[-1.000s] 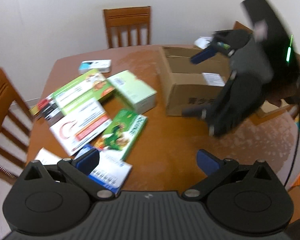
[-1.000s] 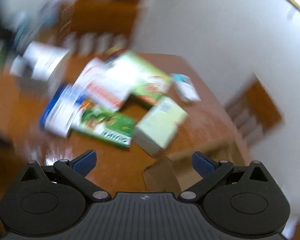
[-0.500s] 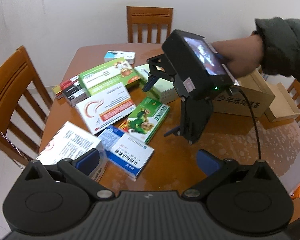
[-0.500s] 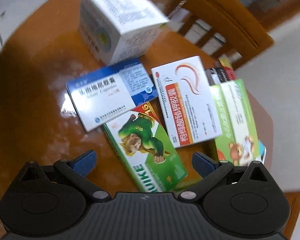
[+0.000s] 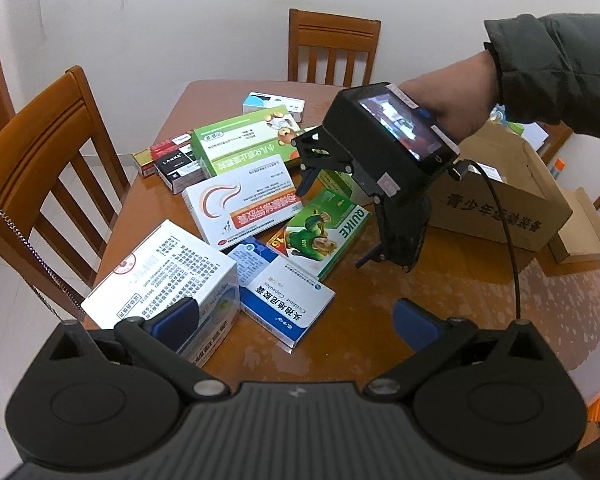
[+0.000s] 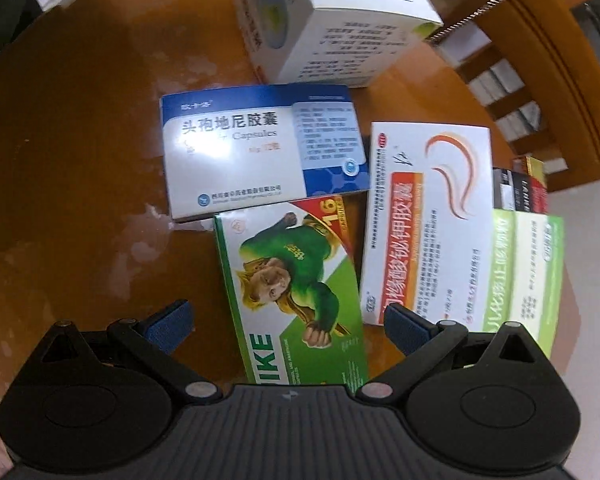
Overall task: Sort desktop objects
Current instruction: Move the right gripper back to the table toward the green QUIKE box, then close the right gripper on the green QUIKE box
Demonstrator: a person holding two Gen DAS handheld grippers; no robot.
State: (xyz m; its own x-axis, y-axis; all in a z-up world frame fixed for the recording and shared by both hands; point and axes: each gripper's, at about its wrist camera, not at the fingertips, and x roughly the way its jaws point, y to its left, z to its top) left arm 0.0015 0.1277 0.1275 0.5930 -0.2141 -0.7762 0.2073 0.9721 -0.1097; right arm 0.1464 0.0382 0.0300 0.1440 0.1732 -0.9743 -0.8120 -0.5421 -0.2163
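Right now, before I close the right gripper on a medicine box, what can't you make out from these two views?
- Cardboard box contents: left wrist view, hidden by its near wall and the right gripper.
- Pale green box: left wrist view, mostly behind the right gripper.
- QUIKE box near end: right wrist view, under the gripper body.
- Small print on the white and orange box: right wrist view, blurred.

Black ribbed gripper bodies, blue pads (image 5: pixel 178 316) on the jaws, silver pivot screws, dark quilted sleeve (image 5: pixel 560 68).

Wooden chairs (image 5: pixel 332 50) around the table (image 5: pixel 380 312); white wall (image 5: pixel 180 20) behind.
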